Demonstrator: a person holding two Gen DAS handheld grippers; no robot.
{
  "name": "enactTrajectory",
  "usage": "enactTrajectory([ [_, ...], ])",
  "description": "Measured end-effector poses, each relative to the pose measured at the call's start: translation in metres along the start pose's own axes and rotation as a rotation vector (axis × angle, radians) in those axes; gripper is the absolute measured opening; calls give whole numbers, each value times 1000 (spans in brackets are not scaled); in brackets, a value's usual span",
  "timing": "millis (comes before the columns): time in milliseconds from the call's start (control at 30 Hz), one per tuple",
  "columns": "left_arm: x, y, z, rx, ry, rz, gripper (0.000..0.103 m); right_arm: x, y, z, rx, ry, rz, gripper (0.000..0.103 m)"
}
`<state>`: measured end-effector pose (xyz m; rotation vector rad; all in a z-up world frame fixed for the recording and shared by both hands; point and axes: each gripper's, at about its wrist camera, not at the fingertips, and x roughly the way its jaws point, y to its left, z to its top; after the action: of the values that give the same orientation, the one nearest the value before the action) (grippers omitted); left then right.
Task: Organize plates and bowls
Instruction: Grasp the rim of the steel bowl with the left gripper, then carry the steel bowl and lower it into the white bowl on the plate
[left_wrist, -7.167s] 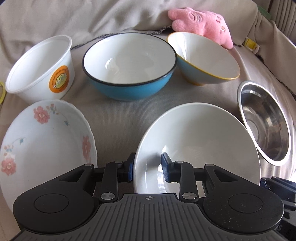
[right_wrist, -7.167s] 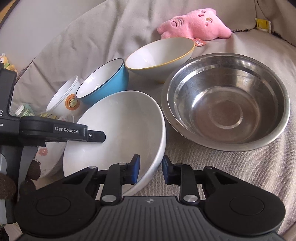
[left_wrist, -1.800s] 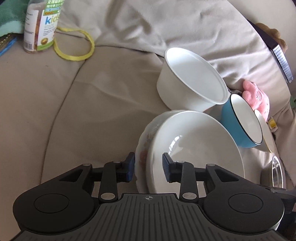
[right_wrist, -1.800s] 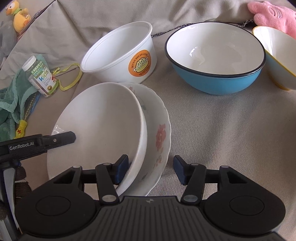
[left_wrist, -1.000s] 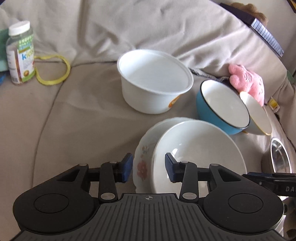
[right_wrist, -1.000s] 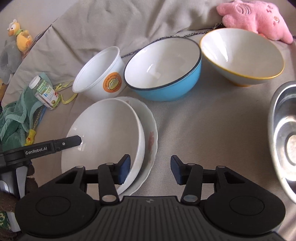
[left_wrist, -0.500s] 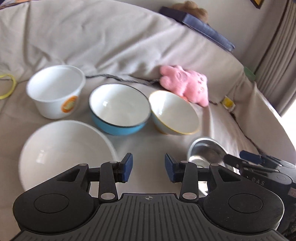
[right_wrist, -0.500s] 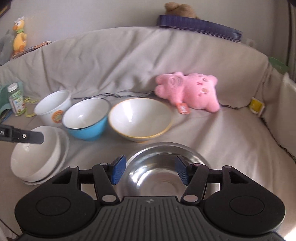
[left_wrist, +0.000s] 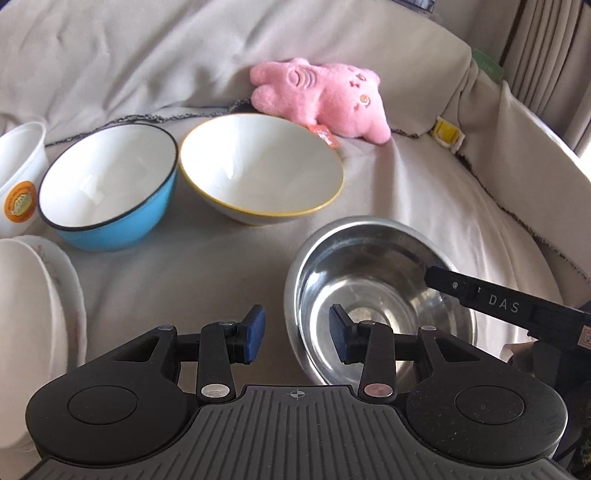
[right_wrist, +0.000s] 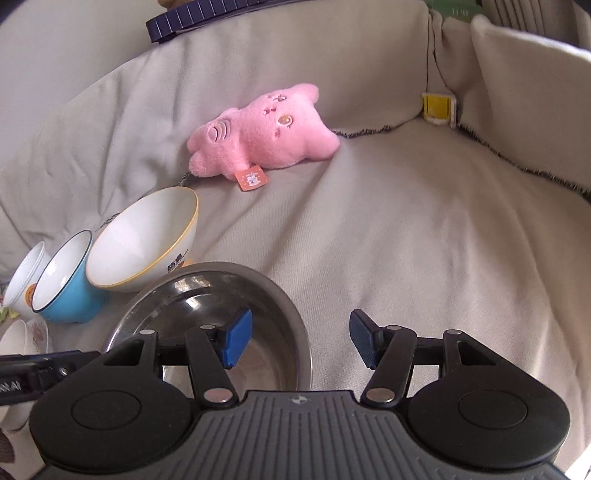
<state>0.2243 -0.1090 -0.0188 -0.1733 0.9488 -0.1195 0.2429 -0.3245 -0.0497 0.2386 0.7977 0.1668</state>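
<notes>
i see the shiny steel bowl (left_wrist: 369, 273) upright and empty on the beige cover, its rim between my left gripper (left_wrist: 297, 334) pads, both grippers unclamped, right gripper (right_wrist: 301, 341) too.

place: home living room | evidence: cloth-covered sofa (right_wrist: 424, 229), pink plush toy (right_wrist: 262, 133), curtain (left_wrist: 550, 48)

The metal bowl (left_wrist: 369, 266) looks shiny; the blue bowl (left_wrist: 110, 192) glossy; the sofa cover (right_wrist: 424, 221) matt cloth; the pink toy (right_wrist: 266, 129) fuzzy plush.
</notes>
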Motion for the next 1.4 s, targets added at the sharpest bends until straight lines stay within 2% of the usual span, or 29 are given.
enactTrajectory([
  [100, 13, -4, -4, 9, 36, -12, 42, 10, 1, -5, 12, 43, 56, 55],
  [167, 21, -6, -6, 8, 57, -24, 43, 14, 5, -7, -5, 66, 81, 43],
  [267, 27, -8, -8, 15, 70, -18, 43, 17, 10, -10, -24, 81, 65, 39],
  [300, 28, -7, -9, 18, 76, -19, 41, 18, 10, -11, -20, 87, 69, 30],
  [333, 28, -7, -10, 21, 86, -20, 40, 19, 9, -12, -10, 102, 86, 28],
  [500, 20, 0, -17, 34, 110, -40, 37, 12, 11, -18, 26, 117, 101, 27],
  [700, -19, 22, -26, 64, 81, -84, 36, -13, 40, -28, -7, 110, 104, 27],
  [933, -68, 85, -32, 26, 31, -132, 36, -34, 111, -27, -85, 109, 106, 27],
  [1200, -115, 187, -29, -87, -104, -186, 36, -39, 221, -23, -218, 118, 111, 28],
  [1300, -127, 222, -31, -170, -148, -170, 37, -25, 259, -25, -252, 153, 123, 28],
  [1400, -140, 248, -29, -193, -159, -131, 37, -16, 291, -31, -281, 187, 146, 28],
])
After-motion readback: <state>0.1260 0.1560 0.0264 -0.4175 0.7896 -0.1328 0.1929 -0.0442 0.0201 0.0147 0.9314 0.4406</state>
